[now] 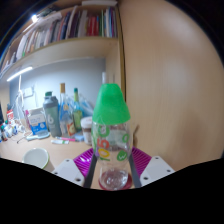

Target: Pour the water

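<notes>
I see a clear plastic bottle with a tall green cap and green-and-pink printed patterns (111, 135), standing upright. It sits between my claw's (112, 172) pink pads, its base down between the two fingers.

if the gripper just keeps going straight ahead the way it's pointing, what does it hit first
Probably nothing new: the gripper already has the green-capped bottle between its fingers, apparently clamped on it. Beyond the bottle, the wooden cabinet wall looks like the next thing in line, though depth is hard to judge.
</notes>
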A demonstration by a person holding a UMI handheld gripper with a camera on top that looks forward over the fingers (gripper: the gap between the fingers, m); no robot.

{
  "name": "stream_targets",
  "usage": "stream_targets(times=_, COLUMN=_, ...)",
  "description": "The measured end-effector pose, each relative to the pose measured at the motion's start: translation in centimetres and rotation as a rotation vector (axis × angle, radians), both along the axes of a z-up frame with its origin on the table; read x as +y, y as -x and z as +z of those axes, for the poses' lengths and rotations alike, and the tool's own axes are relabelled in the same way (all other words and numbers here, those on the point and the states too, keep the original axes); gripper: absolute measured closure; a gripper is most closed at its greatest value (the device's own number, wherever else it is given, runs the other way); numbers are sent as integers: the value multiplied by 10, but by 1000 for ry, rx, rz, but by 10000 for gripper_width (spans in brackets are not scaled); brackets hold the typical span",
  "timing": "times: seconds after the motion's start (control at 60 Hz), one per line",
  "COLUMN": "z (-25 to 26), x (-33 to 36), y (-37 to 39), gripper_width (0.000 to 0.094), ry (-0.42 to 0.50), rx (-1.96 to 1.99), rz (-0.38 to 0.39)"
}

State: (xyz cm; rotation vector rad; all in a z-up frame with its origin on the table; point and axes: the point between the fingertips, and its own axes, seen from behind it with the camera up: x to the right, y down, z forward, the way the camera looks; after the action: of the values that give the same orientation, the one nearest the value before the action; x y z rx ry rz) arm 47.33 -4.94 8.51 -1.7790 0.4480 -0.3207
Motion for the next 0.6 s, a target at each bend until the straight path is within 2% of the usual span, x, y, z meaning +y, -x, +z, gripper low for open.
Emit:
stream_targets(times=0.017, z=-6, x=-2, y=2, gripper_width=275, ry=28, rx=25, rz=4)
stream_targets(times=0.083, z=-18, x=-17, y=16, gripper_width=76, ry=88, rx=128, rz=9)
stream_targets(times=0.167, z=-11, x=-46, y=39, gripper_width=97, ry=88, rx=177, rz=3)
stream_targets(times=0.317, z=20, x=-111, y=83, gripper_width=97, ry=140, rx=123, rz=11)
stream_targets(times=0.467, z=57, x=-175, y=159, gripper_width=98, ry=171, rx=108, rz=47)
stream_targets(times=0.6, z=100, x=-234, y=233, gripper_width=101, ry=159, rx=103, rz=66)
